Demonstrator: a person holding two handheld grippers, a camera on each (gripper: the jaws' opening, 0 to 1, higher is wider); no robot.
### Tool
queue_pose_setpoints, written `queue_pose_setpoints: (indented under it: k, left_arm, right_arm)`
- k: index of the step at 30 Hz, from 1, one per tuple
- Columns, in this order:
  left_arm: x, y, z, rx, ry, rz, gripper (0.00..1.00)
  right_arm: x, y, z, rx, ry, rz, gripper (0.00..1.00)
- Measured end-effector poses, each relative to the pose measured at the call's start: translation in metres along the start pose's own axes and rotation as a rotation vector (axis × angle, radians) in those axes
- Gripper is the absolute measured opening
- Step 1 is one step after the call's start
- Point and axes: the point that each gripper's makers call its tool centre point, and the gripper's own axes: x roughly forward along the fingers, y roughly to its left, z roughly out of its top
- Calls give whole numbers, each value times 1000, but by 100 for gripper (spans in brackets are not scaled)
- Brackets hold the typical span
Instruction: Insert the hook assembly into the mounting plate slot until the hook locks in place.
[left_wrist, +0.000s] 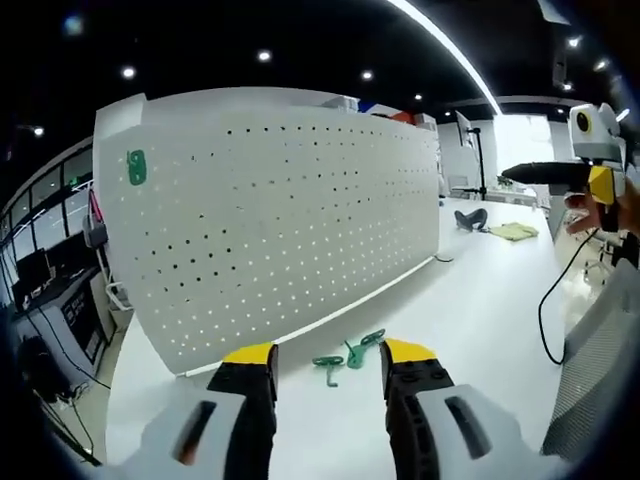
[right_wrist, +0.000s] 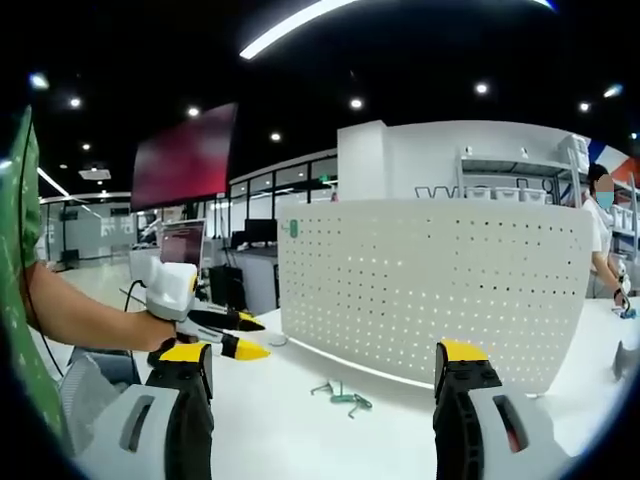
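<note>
A white pegboard mounting plate (left_wrist: 270, 220) (right_wrist: 430, 280) stands upright on the white table. One green hook (left_wrist: 136, 167) (right_wrist: 293, 228) hangs near its upper corner. Two or three loose green hooks (left_wrist: 347, 360) (right_wrist: 340, 393) lie on the table just in front of the plate's lower edge. My left gripper (left_wrist: 330, 352) is open and hovers above these loose hooks, with nothing between its yellow-tipped jaws. My right gripper (right_wrist: 325, 352) is open too and holds nothing, well back from the hooks. The left gripper (right_wrist: 225, 335) also shows in the right gripper view, the right gripper (left_wrist: 590, 170) in the left gripper view.
The white table (left_wrist: 480, 320) runs back along the plate. On its far end lie a yellow cloth (left_wrist: 514, 231) and a dark object (left_wrist: 470, 219). A black cable (left_wrist: 555, 300) trails at the right. A person (right_wrist: 603, 240) stands behind the plate. Desks with monitors (right_wrist: 185, 245) fill the background.
</note>
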Motion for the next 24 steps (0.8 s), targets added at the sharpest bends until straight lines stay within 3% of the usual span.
queue_pose_setpoints:
  k: [11, 24]
  left_arm:
    - [37, 7, -13, 90, 55, -68, 30]
    - [80, 18, -46, 183, 155, -126, 24]
  right_arm:
    - [5, -7, -7, 6, 23, -17, 94]
    - [9, -17, -19, 12, 58, -45, 94]
